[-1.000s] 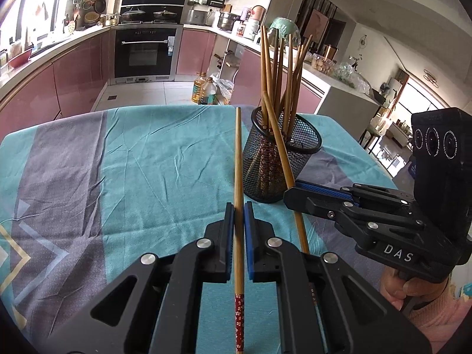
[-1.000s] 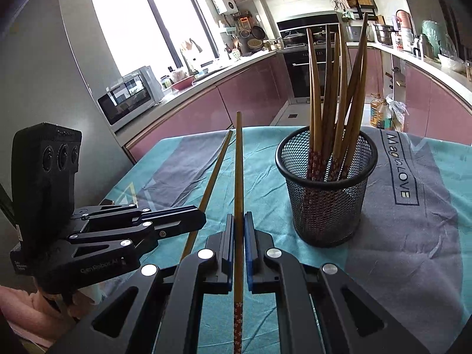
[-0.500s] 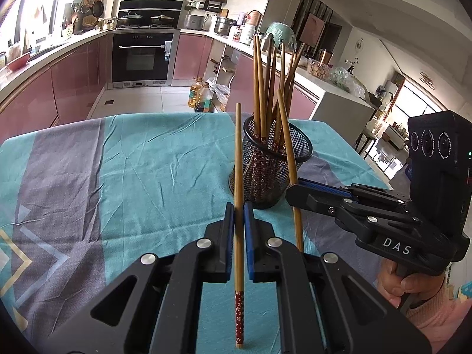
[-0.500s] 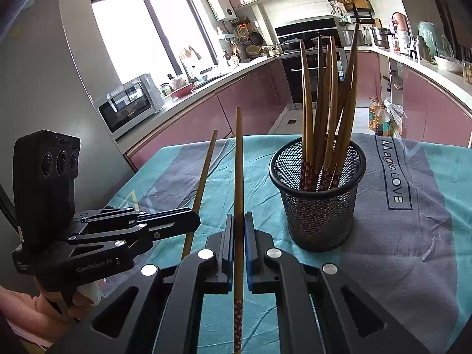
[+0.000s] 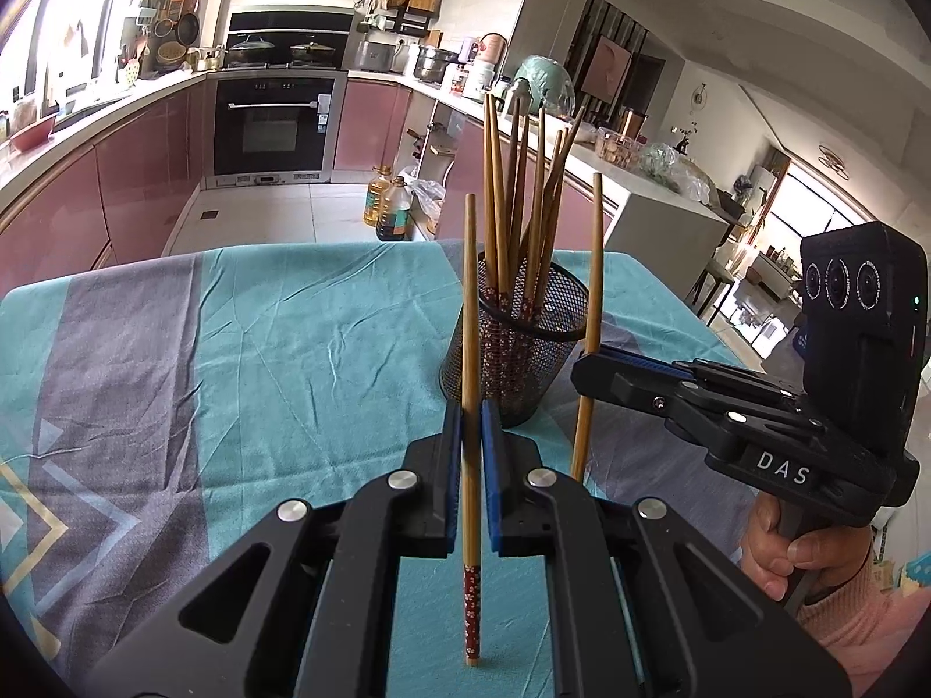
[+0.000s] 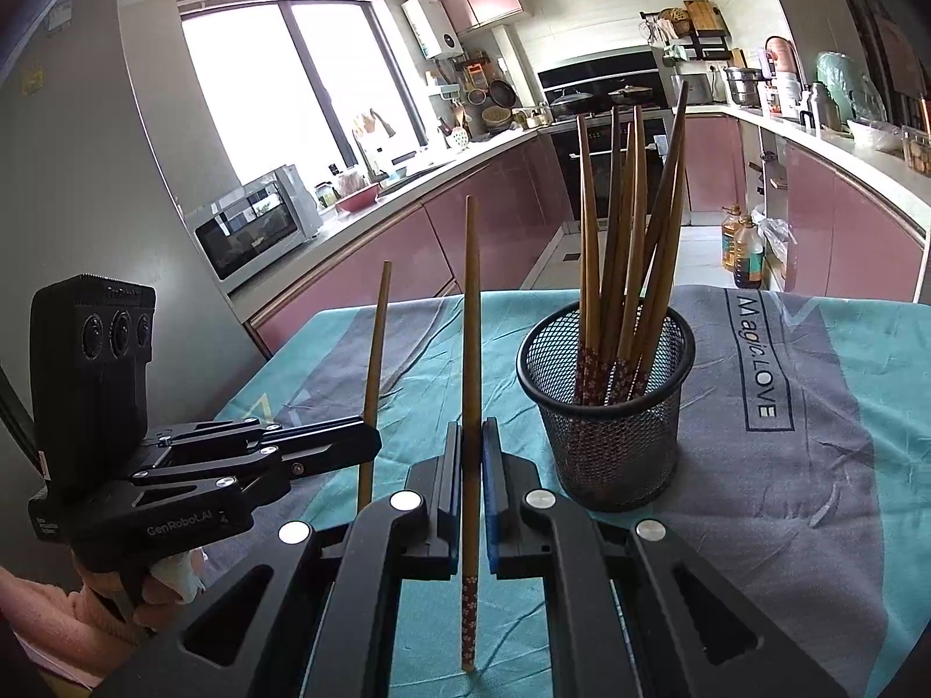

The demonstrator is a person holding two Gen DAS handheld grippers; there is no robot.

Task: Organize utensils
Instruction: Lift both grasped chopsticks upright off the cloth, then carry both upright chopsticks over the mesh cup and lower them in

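Left gripper [image 5: 471, 407]: jaws clamped on a single wooden chopstick [image 5: 470, 314], which stands nearly upright, its red patterned end pointing down over the tablecloth [image 5: 279, 349].
Right gripper [image 6: 472, 427]: jaws closed on a second chopstick [image 6: 471, 349], also nearly upright with the patterned end lowest.
Holder: a black mesh cup [image 6: 605, 419] stands on the cloth, just beyond both grippers and between them.
Holder contents: a bundle of matching chopsticks [image 6: 628, 232] leans inside, patterned ends at the bottom.
Lower tips: each held stick's bottom end looks to be at the cloth; whether it touches cannot be told.
Hands: a hand [image 5: 797, 558] in a pink sleeve grips the right tool's handle.
Surroundings: pink kitchen cabinets [image 5: 134, 168] behind the table.
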